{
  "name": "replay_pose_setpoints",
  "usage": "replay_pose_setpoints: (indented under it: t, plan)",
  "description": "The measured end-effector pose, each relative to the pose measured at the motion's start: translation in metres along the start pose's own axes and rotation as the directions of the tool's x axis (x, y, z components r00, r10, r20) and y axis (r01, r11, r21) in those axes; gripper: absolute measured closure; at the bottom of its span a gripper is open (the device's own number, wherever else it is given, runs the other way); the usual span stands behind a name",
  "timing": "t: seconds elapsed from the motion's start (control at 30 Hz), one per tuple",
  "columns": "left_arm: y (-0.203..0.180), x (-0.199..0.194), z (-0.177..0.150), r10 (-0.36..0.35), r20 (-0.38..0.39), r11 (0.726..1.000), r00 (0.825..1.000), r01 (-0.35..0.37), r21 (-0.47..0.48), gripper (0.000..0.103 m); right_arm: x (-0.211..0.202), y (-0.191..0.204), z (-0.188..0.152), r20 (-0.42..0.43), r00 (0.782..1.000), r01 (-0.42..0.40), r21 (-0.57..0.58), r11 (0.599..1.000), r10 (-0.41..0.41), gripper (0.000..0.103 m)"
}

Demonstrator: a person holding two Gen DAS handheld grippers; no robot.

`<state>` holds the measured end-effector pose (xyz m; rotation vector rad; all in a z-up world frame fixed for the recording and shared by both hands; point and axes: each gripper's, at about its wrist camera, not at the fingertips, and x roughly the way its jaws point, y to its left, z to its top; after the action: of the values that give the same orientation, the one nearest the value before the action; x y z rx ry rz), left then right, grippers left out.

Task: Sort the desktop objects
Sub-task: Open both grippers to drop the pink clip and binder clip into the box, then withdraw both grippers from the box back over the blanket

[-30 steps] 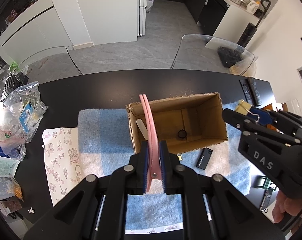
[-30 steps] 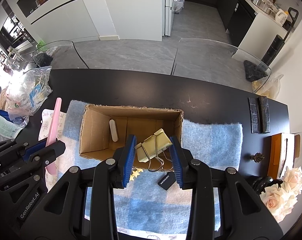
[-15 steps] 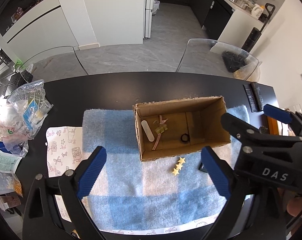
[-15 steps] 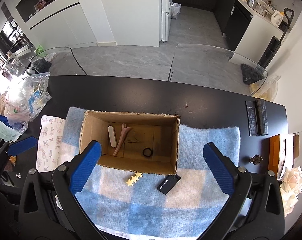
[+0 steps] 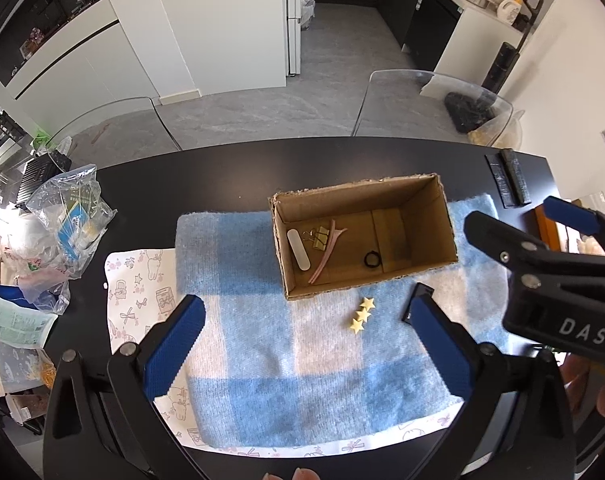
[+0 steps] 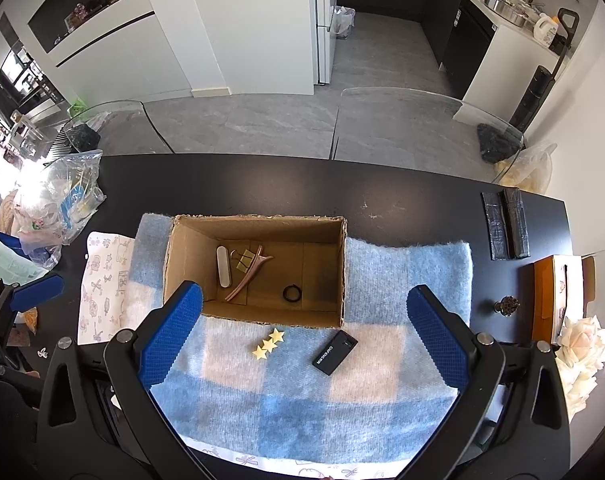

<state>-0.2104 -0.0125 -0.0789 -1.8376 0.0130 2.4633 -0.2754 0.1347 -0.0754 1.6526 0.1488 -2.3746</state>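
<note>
Both grippers spread wide and empty above the blue-and-white checked towel (image 6: 302, 396) on the black worktop (image 6: 382, 188). Left gripper (image 5: 308, 348) released, nothing between its blue pads; right gripper (image 6: 302, 338) likewise released, holding nothing.

Straight ahead of both, an open cardboard box (image 6: 344, 272) standing on the towel's far half. Inside, toward the left end from the right gripper: a white oblong piece (image 6: 223, 267) lying flat, a yellow binder clip (image 6: 243, 260) just beside it, and a pink hair clip (image 6: 248, 273) slanted across the floor, touching or overlapping the binder clip. Further right on the box floor, well apart from these, a small black ring (image 6: 292, 293).

Just short of the box's near wall, between it and the right gripper: three yellow stars (image 6: 268, 345) in a short diagonal row on the towel. To their right, near the right finger, a small black rectangular device (image 6: 334, 352) with white lettering, lying flat.

Off to the left of the left gripper: a patterned white sheet (image 5: 136, 300) under the towel's edge and a clear plastic bag (image 5: 68, 220) of items. Far right of the right gripper: two dark strips (image 6: 504, 224) side by side.
</note>
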Motion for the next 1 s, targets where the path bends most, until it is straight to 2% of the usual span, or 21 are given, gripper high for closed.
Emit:
replay_pose_setpoints:
  t: [0.4,0.77,1.0]
  plan:
    - [0.003,-0.054,-0.034,0.021,0.066,0.999,0.998,-0.018,-0.049,0.0,-0.062,-0.005,-0.035,0.051,0.999,0.016,0.014,1.0,-0.016,0.0]
    - [0.007,-0.101,-0.085,0.037,0.127,0.995,0.991,-0.025,-0.097,0.0,-0.127,-0.016,-0.097,0.102,0.994,0.026,0.062,0.998,-0.032,0.0]
    - [0.005,-0.114,-0.109,0.037,0.135,0.993,0.99,-0.022,-0.113,0.0,-0.145,-0.024,-0.134,0.096,0.994,0.036,0.079,0.996,-0.043,0.0]
